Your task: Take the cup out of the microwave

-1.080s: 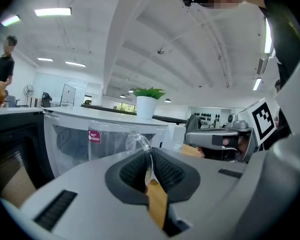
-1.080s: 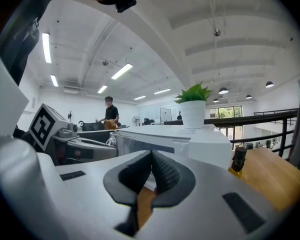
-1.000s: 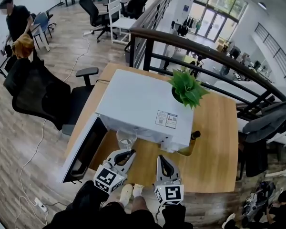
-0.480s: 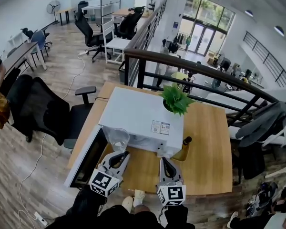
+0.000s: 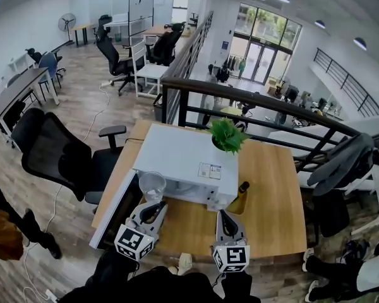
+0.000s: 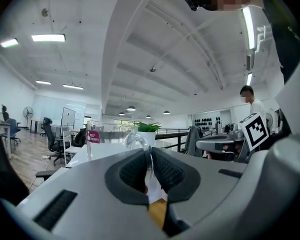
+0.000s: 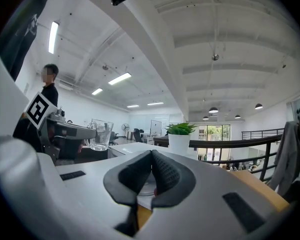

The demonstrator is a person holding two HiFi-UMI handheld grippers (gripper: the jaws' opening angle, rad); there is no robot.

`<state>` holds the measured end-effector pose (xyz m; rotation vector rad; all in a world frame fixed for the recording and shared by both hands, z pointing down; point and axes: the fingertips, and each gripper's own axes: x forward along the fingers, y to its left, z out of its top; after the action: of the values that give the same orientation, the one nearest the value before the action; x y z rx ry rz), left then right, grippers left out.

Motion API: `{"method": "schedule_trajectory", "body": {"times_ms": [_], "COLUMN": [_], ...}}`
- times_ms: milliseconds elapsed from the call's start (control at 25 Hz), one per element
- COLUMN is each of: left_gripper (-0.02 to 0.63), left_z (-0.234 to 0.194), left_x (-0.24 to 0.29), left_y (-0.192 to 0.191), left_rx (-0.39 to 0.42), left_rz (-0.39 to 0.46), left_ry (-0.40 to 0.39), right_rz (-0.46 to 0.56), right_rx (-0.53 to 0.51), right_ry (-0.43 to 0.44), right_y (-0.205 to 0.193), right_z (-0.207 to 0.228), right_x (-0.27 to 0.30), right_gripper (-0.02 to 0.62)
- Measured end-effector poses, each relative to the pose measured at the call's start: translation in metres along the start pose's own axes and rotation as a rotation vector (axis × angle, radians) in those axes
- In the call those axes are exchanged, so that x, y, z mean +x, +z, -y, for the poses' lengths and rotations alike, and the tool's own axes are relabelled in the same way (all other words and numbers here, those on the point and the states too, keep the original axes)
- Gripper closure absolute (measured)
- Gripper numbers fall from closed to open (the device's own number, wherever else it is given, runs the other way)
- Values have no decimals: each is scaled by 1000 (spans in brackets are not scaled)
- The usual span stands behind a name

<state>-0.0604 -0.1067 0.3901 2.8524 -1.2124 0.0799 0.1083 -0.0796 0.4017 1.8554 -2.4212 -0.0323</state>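
Note:
A clear glass cup [image 5: 151, 184] with a handle hangs in front of the white microwave [image 5: 184, 155], near its left front corner and about level with its top. My left gripper [image 5: 154, 209] is shut on the cup's handle. In the left gripper view the handle [image 6: 141, 143] is pinched between the dark pads [image 6: 169, 170] of that gripper [image 6: 150, 153], and the cup's body [image 6: 101, 135] stands ahead to the left. My right gripper [image 5: 225, 222] is shut on nothing, right of the cup over the table. Its view shows the jaws [image 7: 151, 157] pressed together and the cup [image 7: 101, 134] far left.
The microwave door [image 5: 112, 214] hangs open at the left over the wooden table [image 5: 273, 197]. A potted plant [image 5: 226, 135] sits on the microwave. A brown bottle [image 5: 242, 198] stands by its right front corner. An office chair [image 5: 60, 156] is left of the table.
Both grippers have risen, and the cup has gone up with the left one from the microwave's opening to the height of its top. The right gripper stays shut and empty.

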Motion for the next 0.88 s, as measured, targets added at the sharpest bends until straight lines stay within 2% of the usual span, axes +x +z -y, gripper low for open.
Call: {"method": "schedule_trajectory", "body": {"times_ms": [880], "left_gripper": [569], "left_z": [5], "left_x": [-5], "left_y": [-6], "left_rx": [-13], "left_rz": [-10], "left_ry": [-22], "right_rz": [-12], "right_rx": [-2], "right_ry": [0], "right_y": [-3], "right_z": [-2], "right_x": [0], "right_gripper": [580]}}
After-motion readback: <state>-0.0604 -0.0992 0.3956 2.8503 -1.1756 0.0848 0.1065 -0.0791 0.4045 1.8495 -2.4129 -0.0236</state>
